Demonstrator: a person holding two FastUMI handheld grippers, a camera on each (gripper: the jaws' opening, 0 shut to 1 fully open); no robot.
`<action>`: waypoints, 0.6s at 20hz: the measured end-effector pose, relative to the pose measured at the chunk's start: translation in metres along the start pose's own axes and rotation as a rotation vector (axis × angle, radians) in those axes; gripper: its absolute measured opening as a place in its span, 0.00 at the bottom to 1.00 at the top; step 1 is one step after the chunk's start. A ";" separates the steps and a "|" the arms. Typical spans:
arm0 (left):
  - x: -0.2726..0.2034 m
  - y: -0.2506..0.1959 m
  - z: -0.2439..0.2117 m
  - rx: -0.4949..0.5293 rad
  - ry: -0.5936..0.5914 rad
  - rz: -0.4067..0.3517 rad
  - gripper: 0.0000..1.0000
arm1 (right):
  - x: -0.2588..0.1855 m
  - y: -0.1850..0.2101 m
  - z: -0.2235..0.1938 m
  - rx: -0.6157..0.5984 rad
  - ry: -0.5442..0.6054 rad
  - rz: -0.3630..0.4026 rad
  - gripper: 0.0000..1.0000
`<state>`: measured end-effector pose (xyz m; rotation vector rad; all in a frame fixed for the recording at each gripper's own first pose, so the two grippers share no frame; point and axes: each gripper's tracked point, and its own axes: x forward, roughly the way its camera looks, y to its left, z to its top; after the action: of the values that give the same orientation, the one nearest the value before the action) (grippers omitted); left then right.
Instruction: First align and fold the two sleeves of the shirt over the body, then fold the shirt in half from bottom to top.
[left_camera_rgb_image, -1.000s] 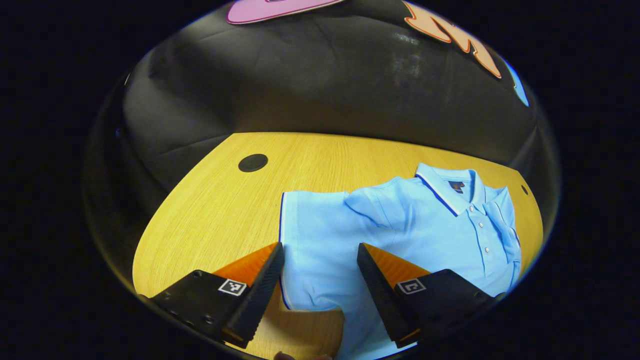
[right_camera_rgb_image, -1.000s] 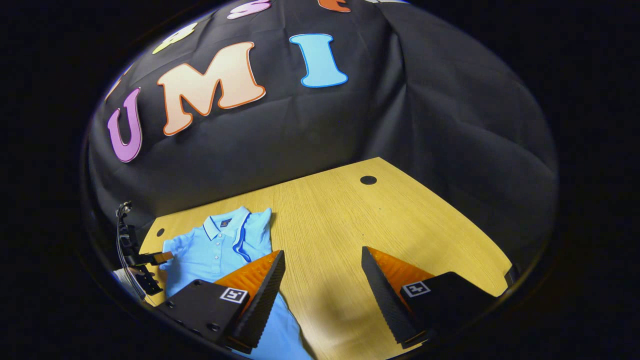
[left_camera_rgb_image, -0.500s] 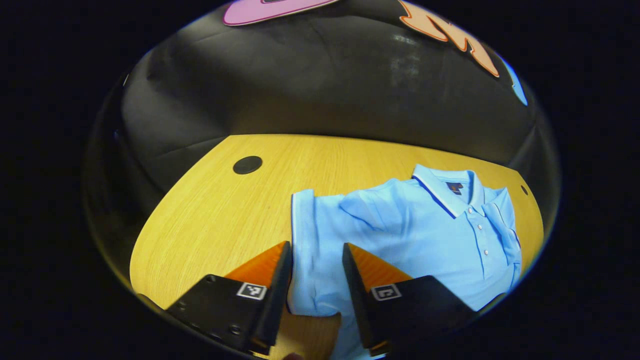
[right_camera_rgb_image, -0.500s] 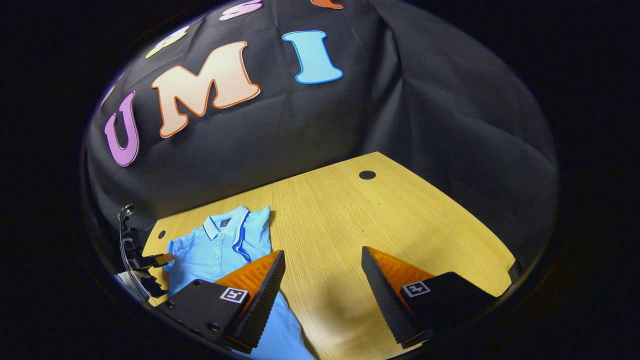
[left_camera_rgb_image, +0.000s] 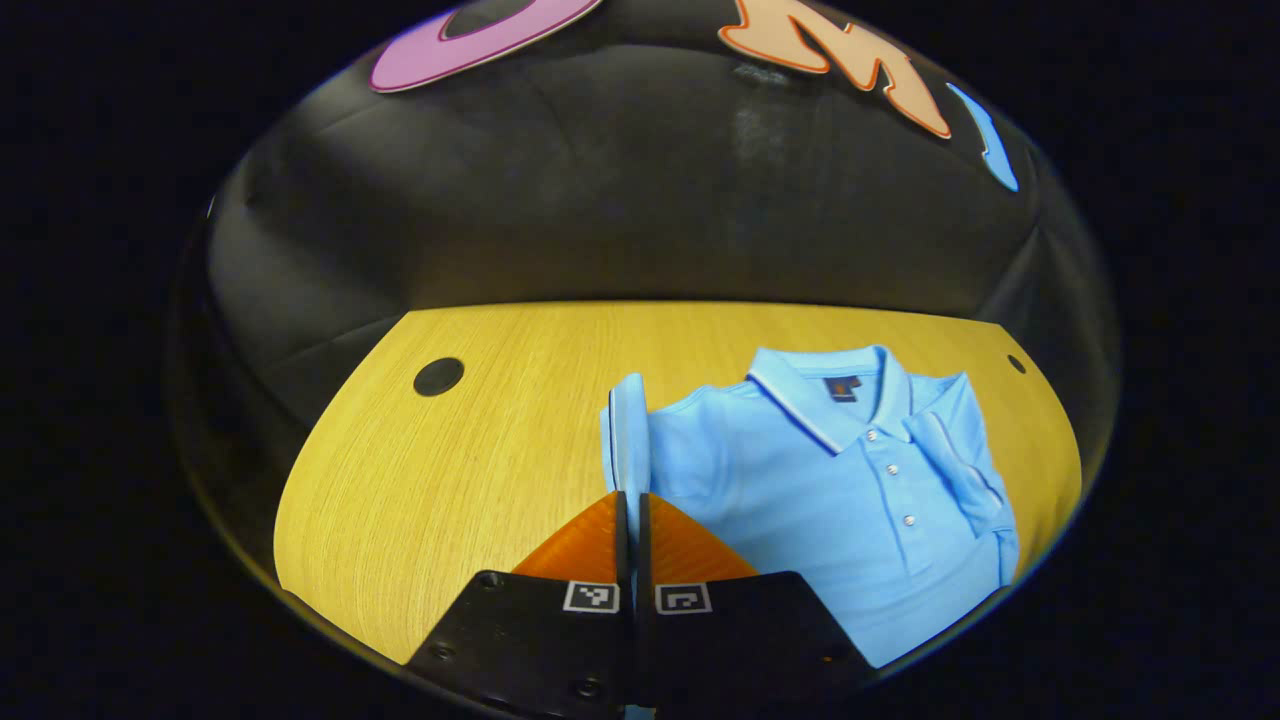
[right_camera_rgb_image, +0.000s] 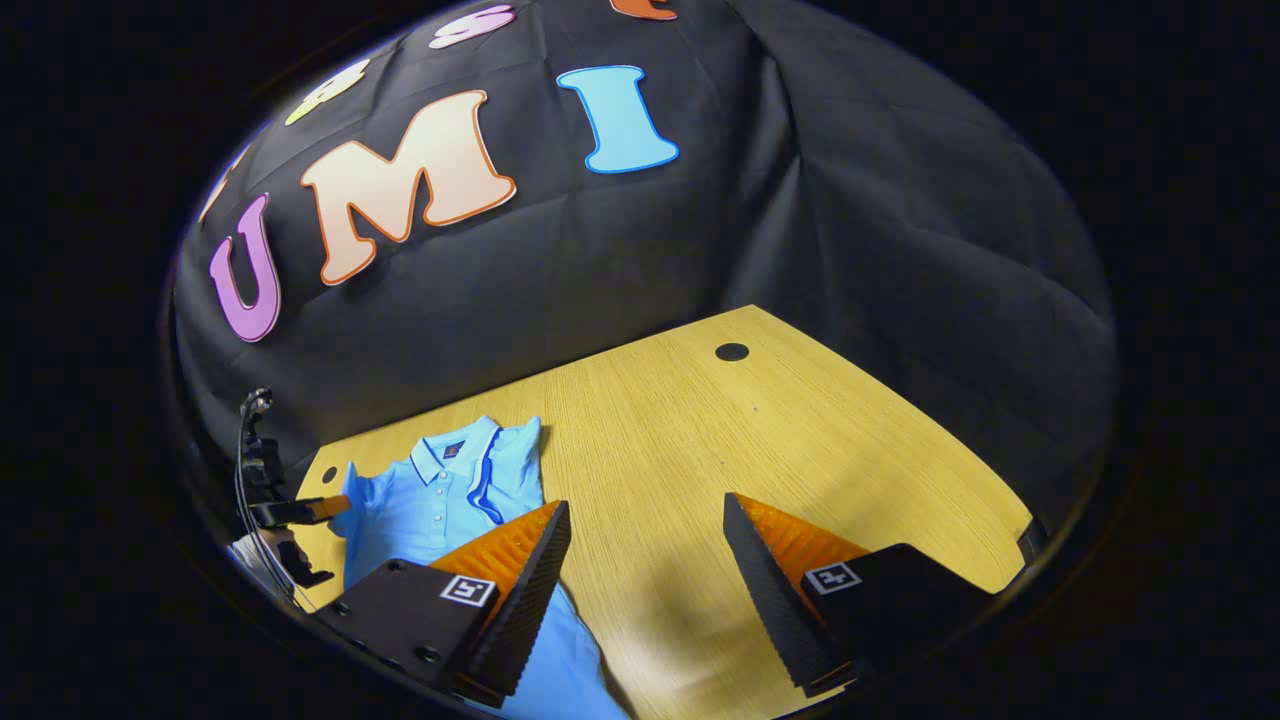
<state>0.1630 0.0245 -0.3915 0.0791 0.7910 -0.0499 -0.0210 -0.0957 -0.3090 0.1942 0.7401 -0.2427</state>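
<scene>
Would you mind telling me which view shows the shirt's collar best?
The left gripper view: the collar lies close and whole, with the buttons below it plain to see. In the right gripper view the collar is small and far off near the left edge, though still recognisable.
</scene>
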 end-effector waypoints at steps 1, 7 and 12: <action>-0.006 -0.010 0.009 0.015 -0.016 -0.006 0.00 | -0.001 -0.004 0.001 0.004 0.000 -0.001 0.96; -0.008 -0.094 0.009 0.074 0.013 -0.101 0.01 | -0.011 -0.037 0.004 0.025 -0.004 -0.011 0.96; 0.009 -0.133 -0.038 0.097 0.128 -0.104 0.00 | -0.022 -0.075 0.003 0.056 0.009 -0.033 0.96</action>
<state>0.1328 -0.1048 -0.4314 0.1343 0.9204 -0.1834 -0.0564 -0.1649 -0.2988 0.2368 0.7467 -0.2947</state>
